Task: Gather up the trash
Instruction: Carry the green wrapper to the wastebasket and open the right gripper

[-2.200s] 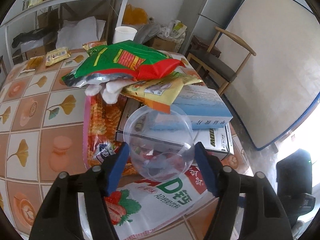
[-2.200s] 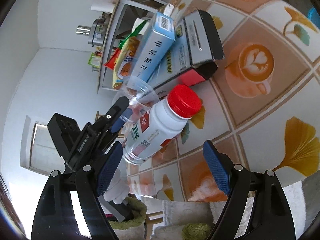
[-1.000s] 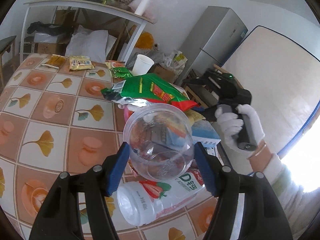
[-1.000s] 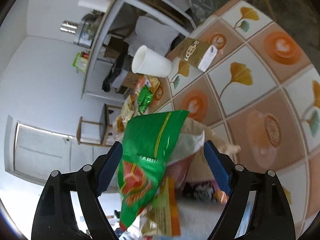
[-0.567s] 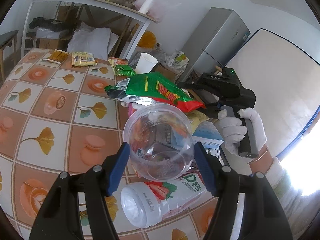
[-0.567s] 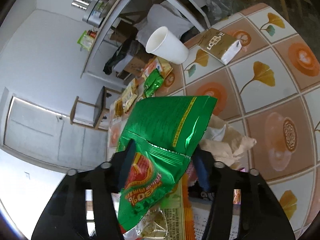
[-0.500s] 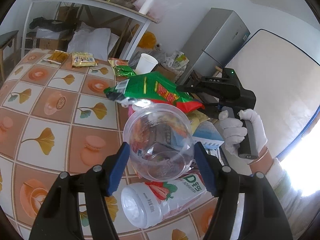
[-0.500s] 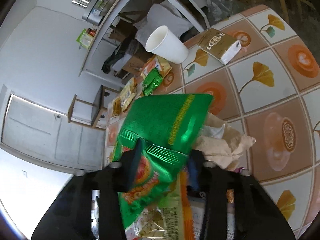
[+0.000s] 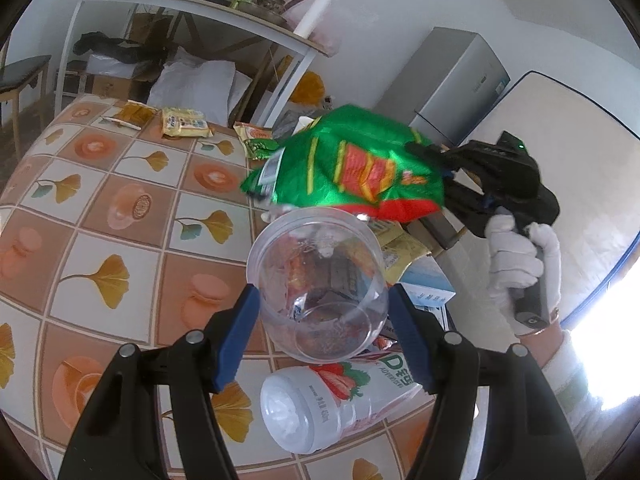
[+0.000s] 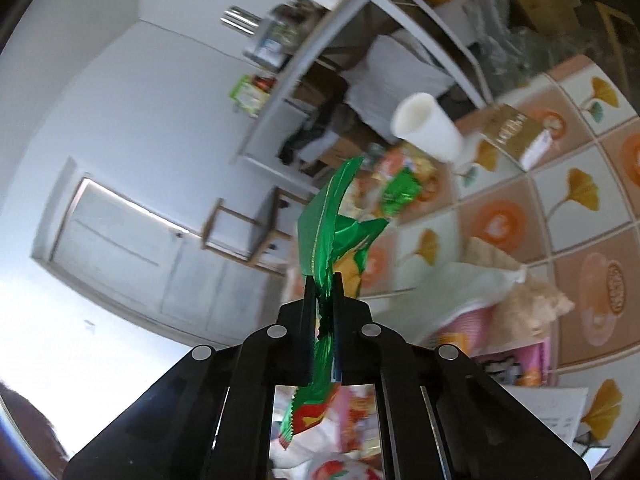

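Jaws of the right gripper (image 10: 322, 284) have just been closing and are now clamped flat on the edge of the green snack bag (image 9: 352, 172), which is seen hanging clear above the pile at the table's right side. Left gripper (image 9: 324, 312) jaws are clamped on the clear plastic cup (image 9: 320, 288), its mouth facing away from the camera and slightly up, just below the bag.

Step in hand, as judged: bag is to be stuffed into the cup.
- Bag is far wider than the cup mouth, so it should be fed in corner first, not flat.
- Cup should be kept steady and tipped further toward the bag; thin walls may be crushed if squeezed harder.
- Grip is on a thin foil edge only; slip or tear is possible if pushed sideways.
- Release should be held off until most of the bag is seated inside the rim.

Strawberry drink bottle (image 9: 332, 404) and blue carton (image 9: 428, 292) are left on the tiled tablecloth (image 9: 120, 240).
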`<state>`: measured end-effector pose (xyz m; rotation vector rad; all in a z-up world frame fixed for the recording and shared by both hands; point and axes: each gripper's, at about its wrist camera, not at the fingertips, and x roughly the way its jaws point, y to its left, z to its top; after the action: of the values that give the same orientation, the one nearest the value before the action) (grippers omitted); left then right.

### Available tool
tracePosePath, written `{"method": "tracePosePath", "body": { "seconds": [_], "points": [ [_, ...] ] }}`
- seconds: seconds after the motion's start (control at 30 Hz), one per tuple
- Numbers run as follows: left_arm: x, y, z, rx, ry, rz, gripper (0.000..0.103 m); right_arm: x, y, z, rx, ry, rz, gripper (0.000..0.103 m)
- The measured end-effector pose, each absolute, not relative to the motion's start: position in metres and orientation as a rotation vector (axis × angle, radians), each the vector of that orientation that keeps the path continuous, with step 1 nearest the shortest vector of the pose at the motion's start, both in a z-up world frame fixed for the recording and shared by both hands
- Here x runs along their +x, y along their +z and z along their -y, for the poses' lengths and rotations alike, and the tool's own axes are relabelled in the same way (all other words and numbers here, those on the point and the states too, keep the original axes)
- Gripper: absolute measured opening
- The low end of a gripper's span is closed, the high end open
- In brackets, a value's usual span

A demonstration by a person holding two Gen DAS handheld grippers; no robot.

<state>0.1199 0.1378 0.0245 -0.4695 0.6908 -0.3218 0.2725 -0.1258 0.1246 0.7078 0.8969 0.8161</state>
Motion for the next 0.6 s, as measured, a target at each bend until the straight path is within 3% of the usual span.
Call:
{"method": "tracePosePath", "body": {
  "seconds": [0.37,0.6],
  "points": [
    [0.096,0.057,-0.132,-0.418,-0.301,-0.611,0.064,0.235,0.175,0.166,0.793,0.881,-0.697,0.005],
    [0.087,0.080,-0.097,-0.353,-0.352,-0.588,0.064,0.169,0.204,0.233,0.722,0.791,-0.551,0.005]
  ]
}}
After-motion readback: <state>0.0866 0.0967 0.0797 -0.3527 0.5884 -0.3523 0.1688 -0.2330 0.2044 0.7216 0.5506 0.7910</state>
